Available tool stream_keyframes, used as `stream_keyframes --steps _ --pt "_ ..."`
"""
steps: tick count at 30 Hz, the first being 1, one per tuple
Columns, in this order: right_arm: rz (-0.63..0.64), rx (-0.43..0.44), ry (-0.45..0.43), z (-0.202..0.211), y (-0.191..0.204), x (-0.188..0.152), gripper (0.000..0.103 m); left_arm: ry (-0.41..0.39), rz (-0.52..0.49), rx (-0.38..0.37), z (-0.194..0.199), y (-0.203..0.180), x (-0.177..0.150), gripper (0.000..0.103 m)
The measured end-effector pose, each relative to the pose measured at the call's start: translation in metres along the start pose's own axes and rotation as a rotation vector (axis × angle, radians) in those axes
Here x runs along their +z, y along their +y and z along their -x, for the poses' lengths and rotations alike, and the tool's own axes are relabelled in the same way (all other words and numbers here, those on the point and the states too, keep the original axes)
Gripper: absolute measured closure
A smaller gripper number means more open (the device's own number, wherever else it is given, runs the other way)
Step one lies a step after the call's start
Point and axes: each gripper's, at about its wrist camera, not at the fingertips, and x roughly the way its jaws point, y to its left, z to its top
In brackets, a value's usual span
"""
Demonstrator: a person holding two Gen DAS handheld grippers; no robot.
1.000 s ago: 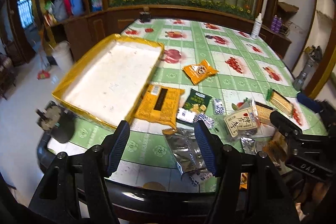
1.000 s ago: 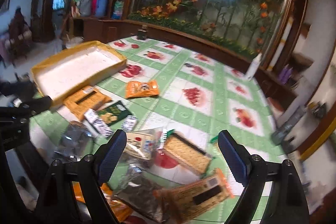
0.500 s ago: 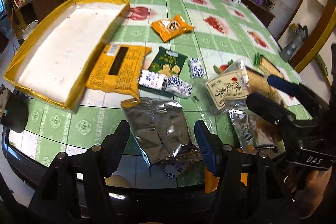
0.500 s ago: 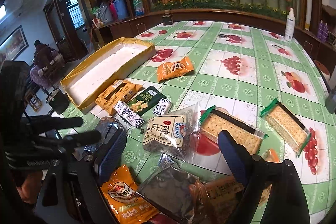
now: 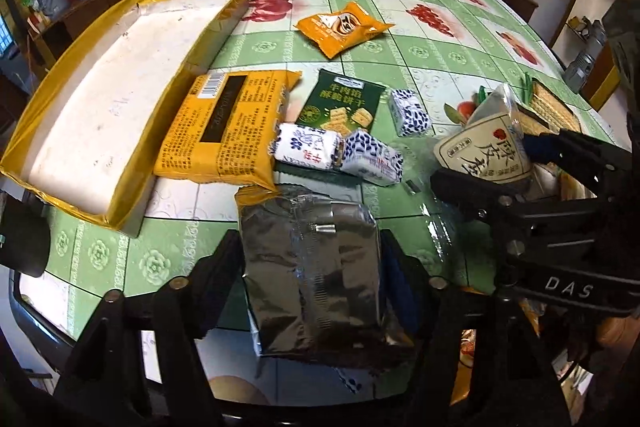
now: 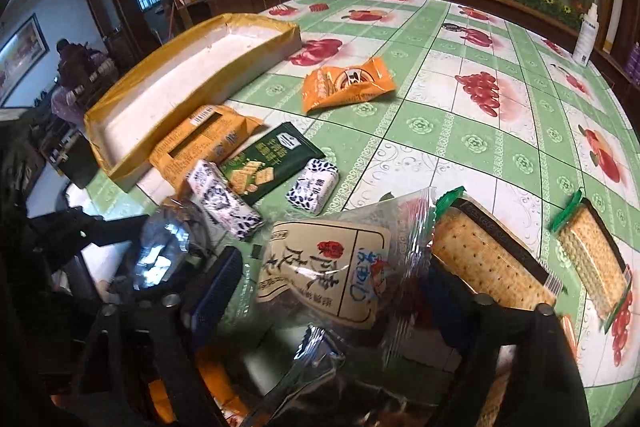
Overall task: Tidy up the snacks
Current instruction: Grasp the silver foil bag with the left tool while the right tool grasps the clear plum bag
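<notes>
The left gripper (image 5: 310, 269) closes its wide fingers astride a crinkly silver foil packet (image 5: 312, 267); the right gripper (image 6: 332, 291) closes around a clear labelled bag (image 6: 340, 267). Beyond the packet lies a shallow yellow-edged tray (image 5: 100, 95) on the tabletop (image 5: 420, 67).

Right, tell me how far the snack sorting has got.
Nothing looks done: the yellow tray holds no snacks. In hand: the left claw straddles the silver packet, closing; the right claw is closing around the clear labelled bag. Left: every other packet, including the orange pouch, lies on the table.
</notes>
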Motion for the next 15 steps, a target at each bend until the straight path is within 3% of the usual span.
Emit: stream_keyframes --steps 7,15 --pt "-0.026 0.073 -0.004 0.006 -0.008 -0.004 0.038 -0.029 0.016 0.024 0.002 0.005 0.000 0.046" --pt "-0.090 0.121 -0.100 0.038 -0.020 -0.002 0.038 -0.095 0.021 0.033 0.029 0.003 0.008 0.047"
